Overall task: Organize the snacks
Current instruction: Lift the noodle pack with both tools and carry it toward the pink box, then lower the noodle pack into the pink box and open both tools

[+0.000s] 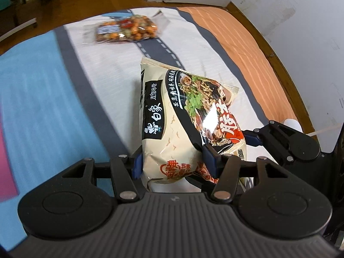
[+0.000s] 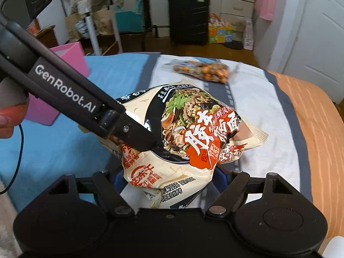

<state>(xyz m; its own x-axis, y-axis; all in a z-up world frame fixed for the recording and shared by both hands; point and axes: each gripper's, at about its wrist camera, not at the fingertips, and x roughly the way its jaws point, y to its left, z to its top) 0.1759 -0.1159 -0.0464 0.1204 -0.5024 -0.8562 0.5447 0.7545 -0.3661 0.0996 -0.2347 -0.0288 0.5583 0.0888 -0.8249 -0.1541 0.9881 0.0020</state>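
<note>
A cream, black and red instant noodle packet (image 1: 163,116) (image 2: 193,137) hangs above the bed, held from two sides. My left gripper (image 1: 173,161) is shut on its lower end, with the blue pads (image 1: 209,159) pressing into the wrapper. My right gripper (image 2: 169,176) is shut on the packet's other end and shows in the left wrist view at the packet's right side (image 1: 255,138). In the right wrist view the left gripper (image 2: 148,144) reaches in from the upper left. A clear bag of coated peanuts (image 1: 126,30) (image 2: 202,71) lies further back on the bed.
The bed cover (image 1: 103,68) has blue, white and orange panels with a grey road print. A pink box (image 2: 64,81) stands at the bed's left. Beyond the bed are a black suitcase (image 2: 189,17), shelves with bags, and a white door (image 2: 318,38).
</note>
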